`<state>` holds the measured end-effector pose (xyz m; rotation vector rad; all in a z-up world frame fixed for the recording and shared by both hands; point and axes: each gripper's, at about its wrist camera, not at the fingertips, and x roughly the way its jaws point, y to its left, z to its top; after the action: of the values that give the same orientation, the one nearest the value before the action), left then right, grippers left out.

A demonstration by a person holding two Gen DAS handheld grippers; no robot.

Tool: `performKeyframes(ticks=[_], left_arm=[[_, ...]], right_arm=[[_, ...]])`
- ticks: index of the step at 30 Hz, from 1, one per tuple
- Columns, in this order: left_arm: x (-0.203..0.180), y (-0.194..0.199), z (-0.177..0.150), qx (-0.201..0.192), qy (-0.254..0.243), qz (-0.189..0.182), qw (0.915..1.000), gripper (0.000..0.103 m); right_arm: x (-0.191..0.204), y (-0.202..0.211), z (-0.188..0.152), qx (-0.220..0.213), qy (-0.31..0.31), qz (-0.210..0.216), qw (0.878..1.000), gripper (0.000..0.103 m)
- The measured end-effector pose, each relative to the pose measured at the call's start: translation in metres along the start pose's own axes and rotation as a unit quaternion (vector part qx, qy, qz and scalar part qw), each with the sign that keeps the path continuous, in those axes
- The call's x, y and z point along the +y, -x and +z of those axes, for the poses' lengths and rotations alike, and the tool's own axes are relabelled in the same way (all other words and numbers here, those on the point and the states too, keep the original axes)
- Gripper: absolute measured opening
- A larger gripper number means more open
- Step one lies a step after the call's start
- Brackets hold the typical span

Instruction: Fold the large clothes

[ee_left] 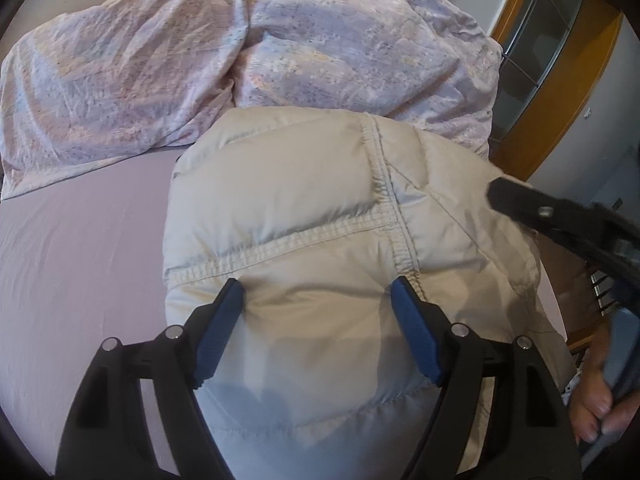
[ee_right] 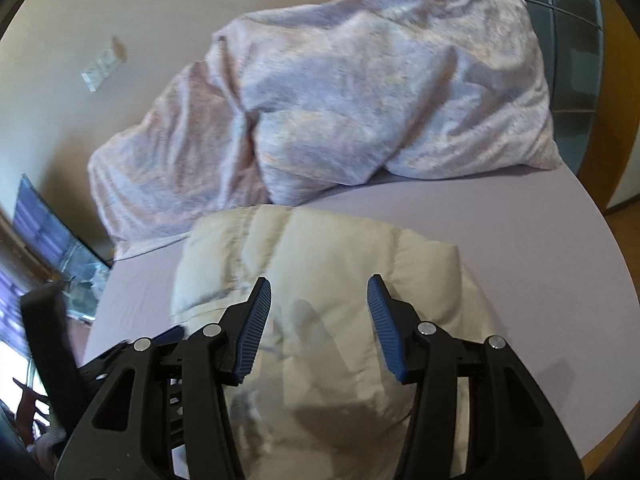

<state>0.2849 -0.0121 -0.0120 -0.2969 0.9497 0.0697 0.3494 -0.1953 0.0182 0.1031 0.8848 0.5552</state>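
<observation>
While beige puffer jacket (ee_left: 304, 216) lies bundled on lilac bed sheet (ee_left: 80, 264), left gripper (ee_left: 318, 300) and right gripper (ee_right: 318, 300) hover above it, jaws spread, empty; likely lining up next fold.

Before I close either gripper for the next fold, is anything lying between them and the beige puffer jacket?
Nothing visible does. The left gripper and the right gripper are both open right over the beige puffer jacket, with only its fabric between the fingers. The crumpled duvet lies beyond it on the lilac sheet.
</observation>
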Motion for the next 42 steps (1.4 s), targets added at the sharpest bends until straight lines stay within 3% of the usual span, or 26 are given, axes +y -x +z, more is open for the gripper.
performKeyframes(ticks=[4,10,27,34,42], left_arm=[[-0.003,-0.003,0.002,-0.001,-0.011,-0.002,0.9999,0.076],[-0.004,0.002,0.008,-0.01,-0.017,-0.005,0.9998,0.076],[-0.009,-0.017,0.034,-0.037,-0.042,0.054,0.997,0.078],[-0.014,-0.039,0.027,-0.044,-0.062,0.085,0.9935,0.091],[-0.002,-0.06,0.019,-0.04,-0.047,0.085,0.9945,0.101]], right_arm=[[-0.014,-0.025,-0.006,0.016,0.002,-0.038,0.999,0.051],[-0.028,-0.048,-0.02,0.023,0.008,-0.059,0.998,0.05],[-0.068,-0.073,-0.045,0.021,-0.033,-0.04,0.998,0.05],[-0.07,-0.076,-0.049,0.009,-0.035,-0.033,0.999,0.051],[-0.072,-0.077,-0.054,-0.01,-0.031,-0.027,0.999,0.051]])
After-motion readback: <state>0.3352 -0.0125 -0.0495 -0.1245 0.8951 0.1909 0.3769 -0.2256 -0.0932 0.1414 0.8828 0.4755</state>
